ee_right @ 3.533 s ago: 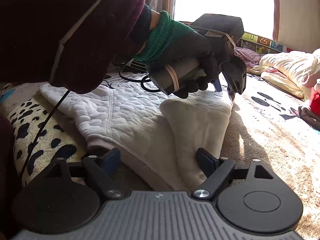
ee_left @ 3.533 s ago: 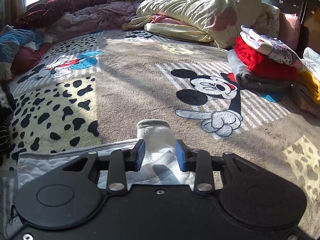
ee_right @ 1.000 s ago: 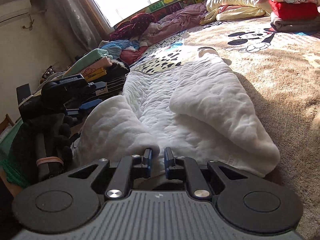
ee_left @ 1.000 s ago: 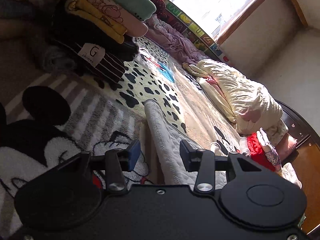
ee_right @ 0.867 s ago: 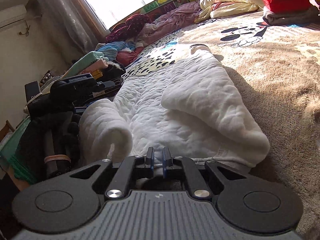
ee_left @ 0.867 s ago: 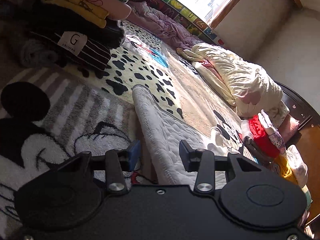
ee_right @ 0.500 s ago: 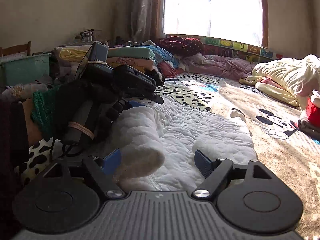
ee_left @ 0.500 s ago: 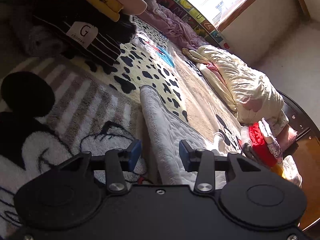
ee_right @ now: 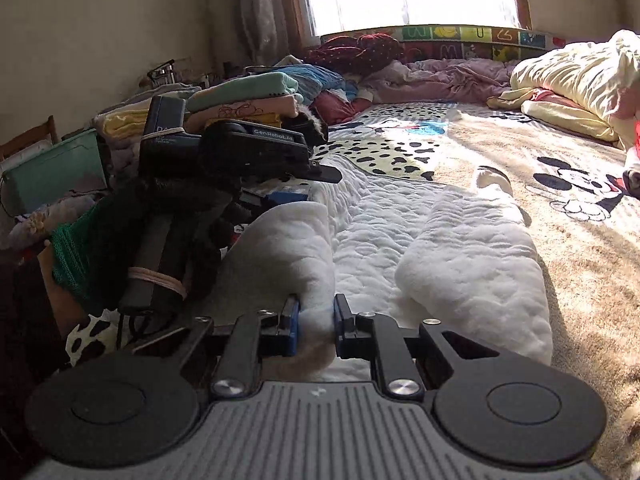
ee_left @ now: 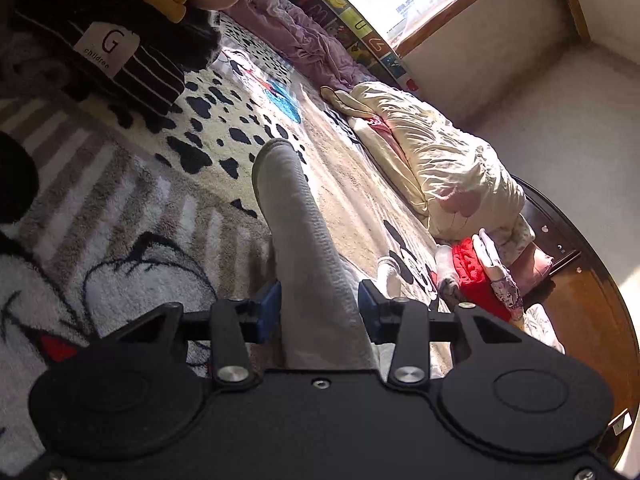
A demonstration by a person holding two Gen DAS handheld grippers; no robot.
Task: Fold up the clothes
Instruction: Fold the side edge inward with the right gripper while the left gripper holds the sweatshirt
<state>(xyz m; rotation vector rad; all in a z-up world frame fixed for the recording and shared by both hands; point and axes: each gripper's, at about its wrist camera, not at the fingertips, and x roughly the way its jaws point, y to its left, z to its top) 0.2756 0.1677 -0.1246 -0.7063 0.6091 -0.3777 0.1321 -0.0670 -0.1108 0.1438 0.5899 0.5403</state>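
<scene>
A white quilted garment (ee_right: 384,232) lies on the Mickey Mouse blanket (ee_right: 520,160), both sleeves folded inward. My right gripper (ee_right: 315,326) is shut on the left sleeve (ee_right: 292,256) near its lower end. In the left wrist view my left gripper (ee_left: 319,312) is open, its blue pads either side of the same grey-white sleeve (ee_left: 296,224), which runs forward between the fingers. The left gripper (ee_right: 240,152), held in a gloved hand, shows beside that sleeve in the right wrist view.
A stack of folded clothes (ee_right: 240,104) stands at the left, with a green bin (ee_right: 52,172) beside it. A cream duvet (ee_left: 440,168) and a red-topped folded stack (ee_left: 476,276) lie at the far side. Purple bedding (ee_right: 436,76) lies under the window.
My right gripper was open half a second ago and has closed on the left sleeve. My left gripper has moved in so the sleeve lies between its open fingers.
</scene>
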